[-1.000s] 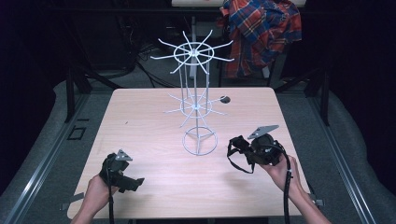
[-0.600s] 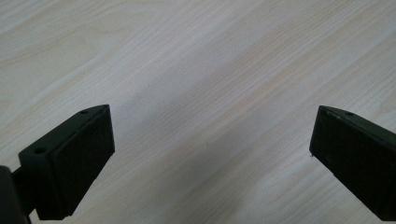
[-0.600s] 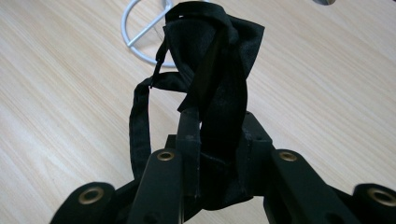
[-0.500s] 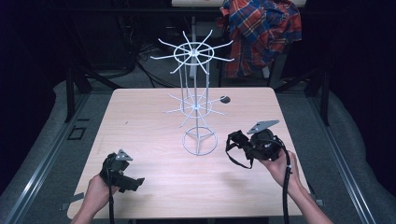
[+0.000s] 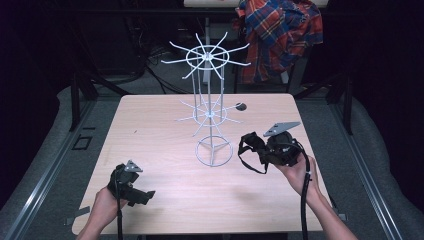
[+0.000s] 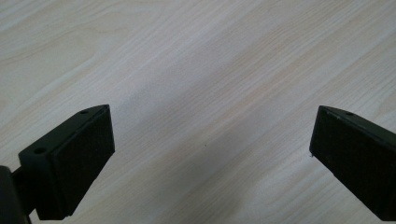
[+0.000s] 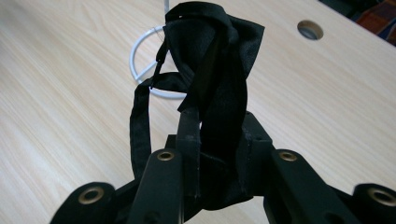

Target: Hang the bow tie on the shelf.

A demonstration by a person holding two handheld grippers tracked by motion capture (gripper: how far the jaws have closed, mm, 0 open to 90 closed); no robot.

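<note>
My right gripper (image 7: 212, 140) has its jaws clamped on a black fabric strap (image 7: 215, 60), which bunches above them while one loop hangs off to the side. I hold it near the table's (image 5: 150, 130) right edge, just beside the white wire rack (image 5: 210, 115) at the centre. My left gripper (image 6: 210, 140) gapes over bare wood at the near left corner.

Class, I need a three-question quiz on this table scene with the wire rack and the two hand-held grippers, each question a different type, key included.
1. True or false: the left hand-held gripper holds something.
2. What does the right hand-held gripper grip? A) black cloth B) plaid shirt C) white rack
3. Fill in: the rack stands on the ____.

Key: 1 false, its jaws are open over bare wood; 2 A; 3 table.
</note>
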